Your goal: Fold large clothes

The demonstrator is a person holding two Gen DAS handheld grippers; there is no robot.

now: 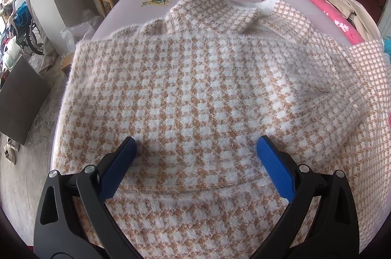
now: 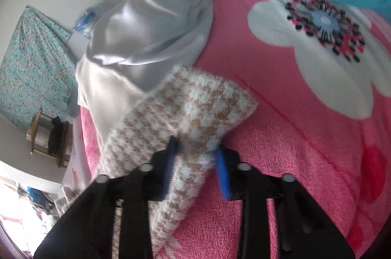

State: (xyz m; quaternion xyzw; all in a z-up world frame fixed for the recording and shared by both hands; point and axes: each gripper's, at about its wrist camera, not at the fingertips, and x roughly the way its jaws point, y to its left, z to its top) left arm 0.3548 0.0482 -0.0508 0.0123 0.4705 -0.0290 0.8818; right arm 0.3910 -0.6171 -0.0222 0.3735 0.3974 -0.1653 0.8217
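Over the sweater (image 1: 195, 87), left fingers (image 1: 273, 161) gape; right fingers (image 2: 221, 166) pinch its sleeve (image 2: 195, 112).

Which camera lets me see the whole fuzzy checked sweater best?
The left wrist view: the sweater lies spread across the bed, collar at the far end. The right wrist view shows only its sleeve end, lying on the pink blanket between the right hand-held gripper's pads.

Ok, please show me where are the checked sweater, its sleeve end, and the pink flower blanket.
checked sweater (image 1: 195, 87): left wrist view, middle of the flat body.
sleeve end (image 2: 207, 100): right wrist view, fuzzy cuff part beyond the jaws.
pink flower blanket (image 2: 281, 136): right wrist view, plain pink area below the white flower.
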